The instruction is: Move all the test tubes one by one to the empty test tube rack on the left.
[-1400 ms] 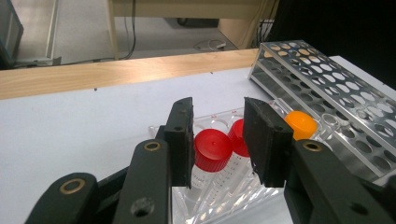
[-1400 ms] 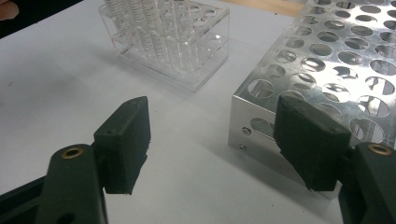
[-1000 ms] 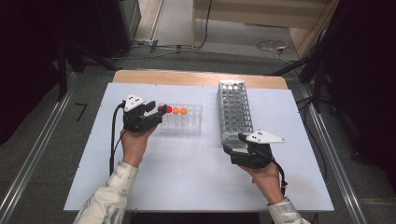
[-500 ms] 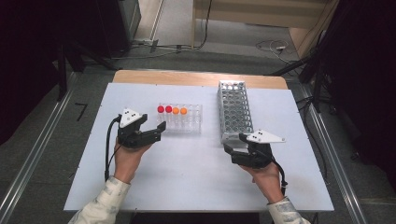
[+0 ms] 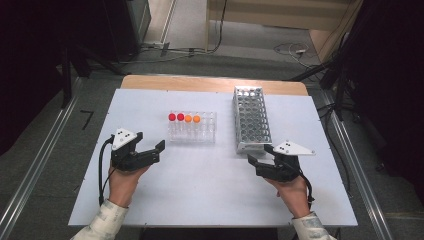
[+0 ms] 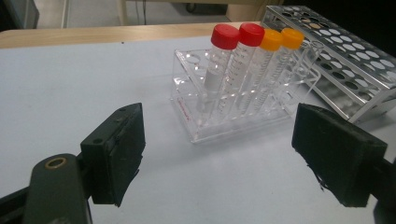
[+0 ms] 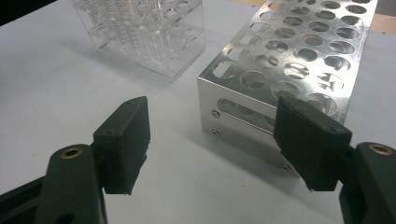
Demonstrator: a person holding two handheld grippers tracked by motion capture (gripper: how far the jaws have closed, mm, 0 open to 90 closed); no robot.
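Right now we hold our left gripper (image 5: 151, 150) at the lower left of the high view, jaws spread wide, nothing between them, pointing toward the clear plastic tube rack (image 5: 192, 127) near the frame's centre. That rack is see-through acrylic, box-shaped, with round holes on top. Four capped tubes stand upright in one row at its left end: two red-capped tubes (image 6: 225, 37) and two orange-capped tubes (image 6: 281, 38), side by side. Tube bodies are clear with printed graduation marks; the first red one carries a white label patch. In the left gripper view the rack sits upper centre, well apart from both black pads (image 6: 122, 151).

Our right gripper (image 5: 259, 160) sits lower right in the high view, jaws also apart and empty, just beside the near end of the shiny perforated metal rack (image 5: 251, 120). That metal rack lies right of the clear one, near it, holes empty as far as we can see. Both racks rest on the white tabletop (image 5: 210, 185).
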